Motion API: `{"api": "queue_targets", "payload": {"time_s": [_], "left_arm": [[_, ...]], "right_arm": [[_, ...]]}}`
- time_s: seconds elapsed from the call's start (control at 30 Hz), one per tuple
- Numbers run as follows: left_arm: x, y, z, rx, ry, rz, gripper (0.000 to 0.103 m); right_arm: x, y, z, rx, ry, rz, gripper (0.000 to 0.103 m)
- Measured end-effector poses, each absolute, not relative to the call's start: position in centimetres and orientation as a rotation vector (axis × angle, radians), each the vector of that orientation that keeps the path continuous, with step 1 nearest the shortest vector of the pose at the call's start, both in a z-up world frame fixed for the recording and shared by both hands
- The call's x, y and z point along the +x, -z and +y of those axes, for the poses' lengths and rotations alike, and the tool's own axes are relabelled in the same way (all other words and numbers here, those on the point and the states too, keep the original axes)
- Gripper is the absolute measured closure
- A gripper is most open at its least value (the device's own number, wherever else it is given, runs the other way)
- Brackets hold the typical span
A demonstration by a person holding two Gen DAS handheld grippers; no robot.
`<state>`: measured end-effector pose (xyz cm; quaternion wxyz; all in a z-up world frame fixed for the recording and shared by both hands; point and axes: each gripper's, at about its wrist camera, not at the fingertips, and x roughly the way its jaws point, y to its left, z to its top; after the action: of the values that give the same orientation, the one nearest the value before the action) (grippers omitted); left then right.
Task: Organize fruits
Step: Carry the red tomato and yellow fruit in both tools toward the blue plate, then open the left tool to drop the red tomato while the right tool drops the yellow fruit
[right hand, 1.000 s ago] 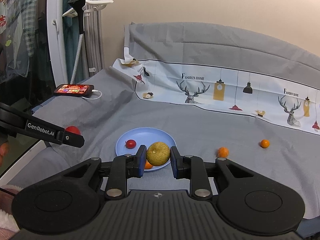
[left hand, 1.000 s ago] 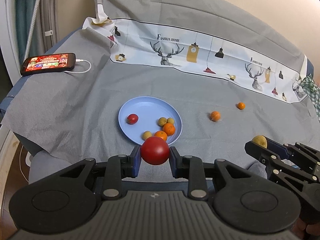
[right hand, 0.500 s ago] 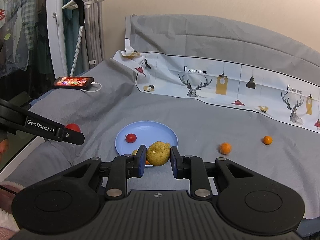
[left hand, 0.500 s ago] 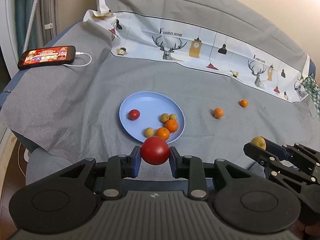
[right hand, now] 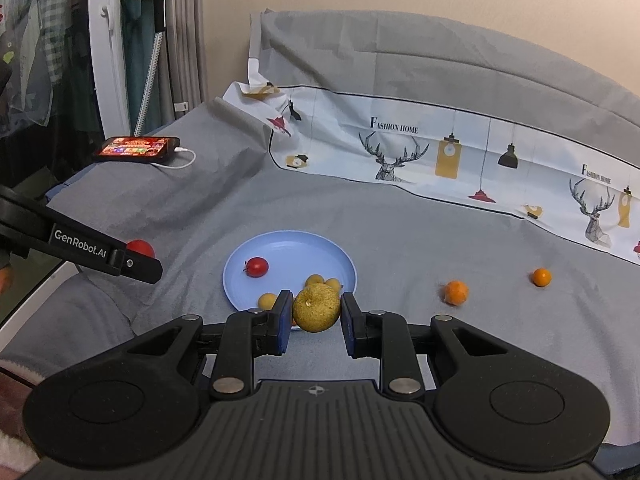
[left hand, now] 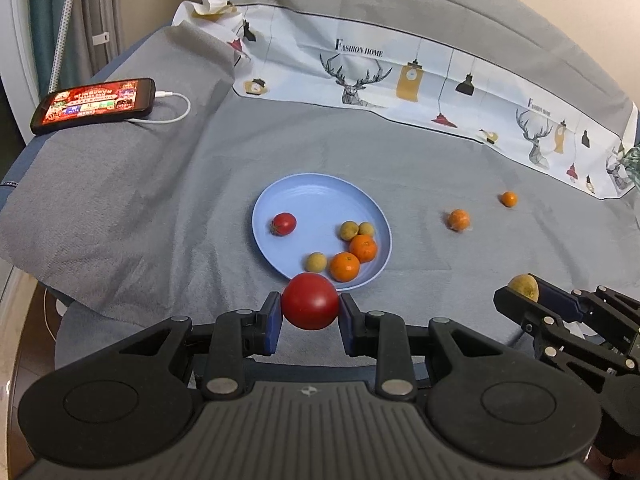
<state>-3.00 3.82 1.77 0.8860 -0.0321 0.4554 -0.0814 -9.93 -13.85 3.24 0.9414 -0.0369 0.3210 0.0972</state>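
**Over the blue plate: two fruits in transit, risks listed**

Above the near rim of the blue plate point(left hand: 320, 184), your left hand-held gripper point(left hand: 310, 322) is clamped on a red tomato point(left hand: 310, 300), pads pressing both sides. Your right hand-held gripper point(right hand: 316, 322) is clamped on a yellow-green fruit point(right hand: 317, 307), also just short of the plate.

Plate contents: small tomato point(left hand: 283, 223) on the left; two oranges point(left hand: 354, 258) and three small yellowish fruits point(left hand: 349, 230) crowded toward the near right rim.

Loose on the grey cloth point(left hand: 160, 220), well apart from the plate: two small oranges point(left hand: 458, 219).

Risks, as you might judge them:
- Both grippers head for the same near edge; they could knock together if you come in at once
- A round fruit let go above the crowded side may strike the oranges and roll one over the low rim
- Pressing down on the near rim could tip the plate, since the wrinkled cloth looks soft underneath
- The tomato is smooth; loosen the grip early and it may roll off the near edge of the cloth
- The left half of the plate is the safer landing
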Motion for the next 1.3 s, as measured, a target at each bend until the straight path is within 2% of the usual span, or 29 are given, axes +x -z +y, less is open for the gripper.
{"api": "queue_targets", "payload": {"time_s": [0.53,1.3], "left_arm": [[4.3,1.3,3.9,-0.055,0.135,1.064,0.070],[17.3,9.5,2.1,0.082,0.078,1.164,0.070]], "right_arm": [[-3.3,0.0,-12.9,-0.047,-0.225,0.757,0.076],[9.5,8.2,-11.3,-0.033,-0.260,0.908,0.076]]}}
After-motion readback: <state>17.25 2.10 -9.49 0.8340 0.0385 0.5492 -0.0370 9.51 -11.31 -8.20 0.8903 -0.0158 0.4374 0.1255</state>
